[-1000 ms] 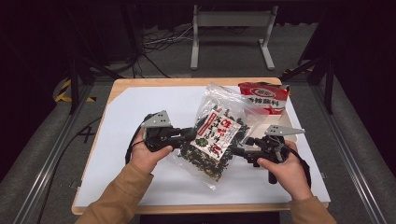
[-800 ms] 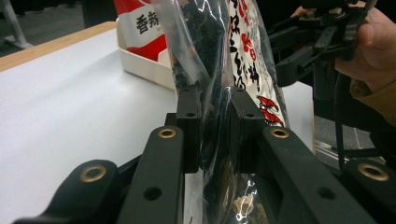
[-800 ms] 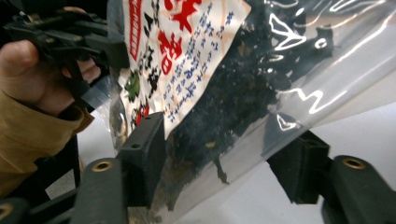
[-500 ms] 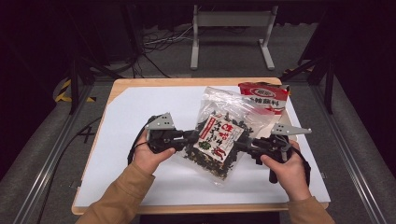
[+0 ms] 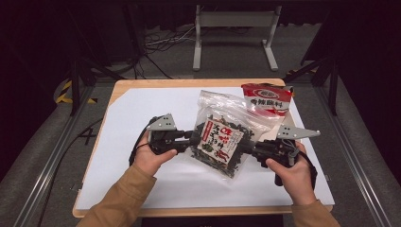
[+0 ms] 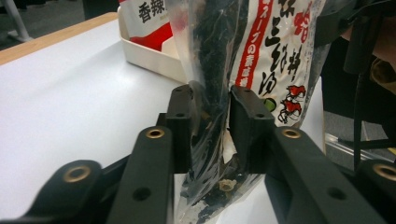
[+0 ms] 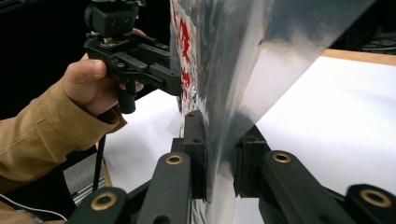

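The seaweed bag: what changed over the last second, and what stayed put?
The right gripper has just been closing and now clamps the right edge of the seaweed bag, which it had not yet gripped a second ago. The bag tilted slightly and lifted a little. The left gripper has eased its jaws slightly but the bag remains between them. The red packet in the white tray stayed.

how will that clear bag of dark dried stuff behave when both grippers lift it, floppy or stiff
Probably floppy: the clear bag is thin film that creases between the left gripper and the right gripper. Likely light for its size, since the dried contents look loose. The glossy plastic may slip, and the right gripper's jaws have just been closing on it.
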The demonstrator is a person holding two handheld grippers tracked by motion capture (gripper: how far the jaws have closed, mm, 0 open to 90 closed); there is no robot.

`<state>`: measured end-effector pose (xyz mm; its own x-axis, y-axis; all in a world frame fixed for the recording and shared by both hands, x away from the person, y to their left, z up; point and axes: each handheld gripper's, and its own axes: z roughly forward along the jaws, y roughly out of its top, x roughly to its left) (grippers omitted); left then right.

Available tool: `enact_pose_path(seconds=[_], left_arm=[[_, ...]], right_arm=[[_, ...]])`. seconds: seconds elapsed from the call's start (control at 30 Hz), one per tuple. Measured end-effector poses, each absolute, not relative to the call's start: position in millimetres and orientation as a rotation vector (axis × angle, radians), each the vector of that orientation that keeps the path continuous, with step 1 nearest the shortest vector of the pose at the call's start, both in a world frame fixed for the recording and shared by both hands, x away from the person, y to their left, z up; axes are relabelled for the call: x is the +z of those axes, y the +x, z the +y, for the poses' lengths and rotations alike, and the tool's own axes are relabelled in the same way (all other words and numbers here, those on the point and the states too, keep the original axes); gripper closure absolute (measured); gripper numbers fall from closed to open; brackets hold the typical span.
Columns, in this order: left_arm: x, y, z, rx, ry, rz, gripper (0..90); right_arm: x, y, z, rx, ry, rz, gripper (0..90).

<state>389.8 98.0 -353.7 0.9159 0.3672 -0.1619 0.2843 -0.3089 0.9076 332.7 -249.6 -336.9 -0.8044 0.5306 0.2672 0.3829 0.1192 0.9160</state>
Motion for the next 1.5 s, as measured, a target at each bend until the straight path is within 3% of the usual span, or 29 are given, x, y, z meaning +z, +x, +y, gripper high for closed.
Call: enact_pose_path(seconds=[0.47, 1.5], left_arm=[[-355, 397, 110, 0.08, 1.923, 0.499, 42.8], [-359, 411, 158, 0.123, 1.917, 0.639, 38.3]], right_arm=[[-310, 330, -262, 1.708, 0.861, 2.257, 78.7], [-250, 333, -300, 1.514, 0.8, 2.203, 78.6]])
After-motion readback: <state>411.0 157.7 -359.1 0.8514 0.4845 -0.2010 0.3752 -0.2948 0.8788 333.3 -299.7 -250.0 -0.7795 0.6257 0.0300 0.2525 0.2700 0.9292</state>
